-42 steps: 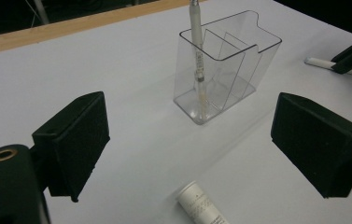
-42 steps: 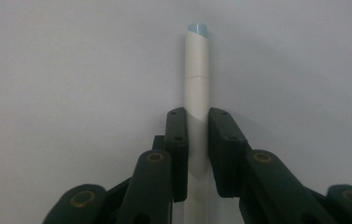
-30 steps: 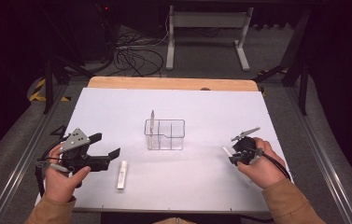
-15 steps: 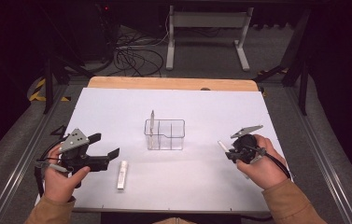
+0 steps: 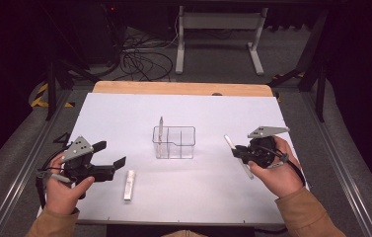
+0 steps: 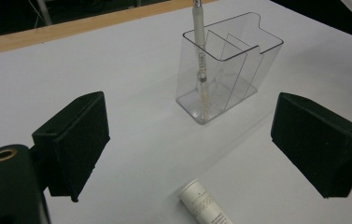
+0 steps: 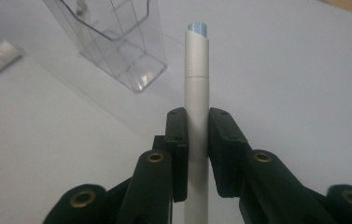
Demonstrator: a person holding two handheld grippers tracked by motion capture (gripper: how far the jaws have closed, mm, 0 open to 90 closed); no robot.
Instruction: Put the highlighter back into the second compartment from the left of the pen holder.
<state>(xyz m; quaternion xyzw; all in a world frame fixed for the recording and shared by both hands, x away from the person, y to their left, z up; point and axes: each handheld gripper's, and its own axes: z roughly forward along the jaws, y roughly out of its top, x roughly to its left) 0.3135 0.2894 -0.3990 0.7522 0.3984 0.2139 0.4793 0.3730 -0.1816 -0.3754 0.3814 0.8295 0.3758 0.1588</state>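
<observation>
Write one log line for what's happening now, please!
right gripper: shut on white pen | left gripper: open | clear holder: one pen inside

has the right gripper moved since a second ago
Yes. The right gripper, shut on the white pen, has shifted up the picture and slightly nearer the clear organizer.

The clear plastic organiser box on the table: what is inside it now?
Inside the clear plastic organiser box, one slim silver pen stands upright in the left end compartment. The other compartments, visible through the clear walls, are empty.

Pen (image 5: pixel 161 132) in holder (image 5: pixel 179 143); tube (image 5: pixel 130 184) front-left
</observation>
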